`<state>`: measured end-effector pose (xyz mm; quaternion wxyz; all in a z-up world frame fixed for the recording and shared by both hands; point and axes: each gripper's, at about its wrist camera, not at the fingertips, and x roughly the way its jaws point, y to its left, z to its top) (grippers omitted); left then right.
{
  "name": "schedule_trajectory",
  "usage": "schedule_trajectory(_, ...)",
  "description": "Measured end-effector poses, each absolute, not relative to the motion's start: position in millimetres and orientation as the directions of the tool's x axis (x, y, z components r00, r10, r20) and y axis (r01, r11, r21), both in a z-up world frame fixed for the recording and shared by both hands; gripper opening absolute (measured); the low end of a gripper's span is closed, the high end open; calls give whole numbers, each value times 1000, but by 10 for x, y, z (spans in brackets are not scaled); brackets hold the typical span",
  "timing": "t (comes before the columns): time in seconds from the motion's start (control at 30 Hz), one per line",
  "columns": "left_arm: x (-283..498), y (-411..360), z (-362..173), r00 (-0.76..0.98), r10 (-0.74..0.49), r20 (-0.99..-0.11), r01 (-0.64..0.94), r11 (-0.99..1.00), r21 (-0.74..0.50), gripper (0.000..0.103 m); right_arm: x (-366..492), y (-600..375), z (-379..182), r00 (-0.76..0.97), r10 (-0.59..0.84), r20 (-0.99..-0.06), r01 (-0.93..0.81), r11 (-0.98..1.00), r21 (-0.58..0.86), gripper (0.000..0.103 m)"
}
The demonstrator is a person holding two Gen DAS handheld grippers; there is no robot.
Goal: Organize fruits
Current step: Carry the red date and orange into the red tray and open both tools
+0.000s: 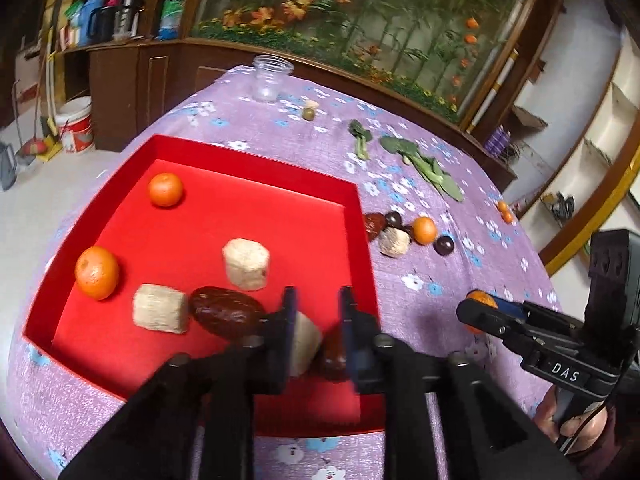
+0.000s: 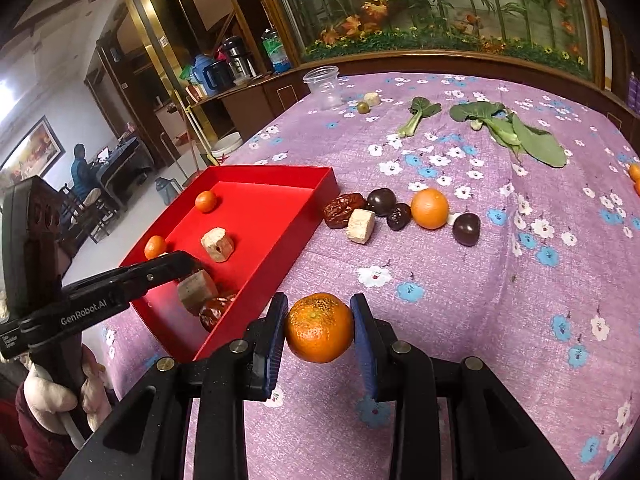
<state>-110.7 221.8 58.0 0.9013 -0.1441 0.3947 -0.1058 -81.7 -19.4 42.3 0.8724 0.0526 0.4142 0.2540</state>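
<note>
**A:** ok so going left to right, what's the left gripper (image 1: 318, 330) doing? Mine looks blurry.

**B:** It hangs over the near corner of the shallow red cardboard tray (image 1: 256, 152). Jaws are a little apart, nothing pinched. A pale beige chunky cube (image 1: 306, 342) and a dark red wrinkled date (image 1: 334, 354) show in the gap between the jaws, but they look like they're lying on the tray floor below. No pad presses on them as far as I can tell.

**A:** What else is in the tray?

**B:** Two small orange mandarins (image 1: 97, 267), two more beige cubes (image 1: 245, 264) and another glossy brown date (image 1: 225, 313).

**A:** And the right gripper (image 2: 320, 330)?

**B:** Clamped on a round orange mandarin with a dimpled top (image 2: 319, 327), blue pads tight on both sides, held just above the purple flowered cloth of the surface (image 2: 500, 300), right beside the tray's near edge.

**A:** Still loose stuff?

**B:** Yep, a cluster right of the tray: a wrinkled date, a cube, dark purple round fruits (image 2: 382, 201), another mandarin (image 2: 430, 208).
</note>
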Motion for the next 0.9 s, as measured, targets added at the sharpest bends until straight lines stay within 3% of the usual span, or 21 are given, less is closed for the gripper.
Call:
schedule_trajectory(0.03,-1116,2247,589,673,-292,-679,61,938,-342,43,-803,-168,424,520,497,-694,-406,859,311,35)
schedule_trajectory(0.1,-1131,2273,608,684,-271,-678,42,942,-334,52,-772,-74,426,501,522,-691,-425,843,329,35)
schedule_trajectory(0.23,-1158,2324,671,706,-201,-680,-6,957,-289,58,-685,213,440,471,550,-690,-471,818,330,35)
schedule_trajectory(0.33,-1195,2411,714,725,-150,-672,-45,963,-264,71,-570,461,436,453,557,-696,-500,805,318,36)
schedule_trajectory(0.57,-1194,2578,658,719,-43,-693,-119,975,-185,71,-339,869,282,434,519,-736,-521,811,265,36)
schedule_trajectory(0.73,-1125,2590,592,703,47,-710,-171,980,-104,81,-300,929,231,436,504,-746,-525,815,244,37)
schedule_trajectory(0.9,-1120,2574,566,692,84,-717,-186,980,-65,82,-253,879,240,443,514,-735,-514,817,261,42)
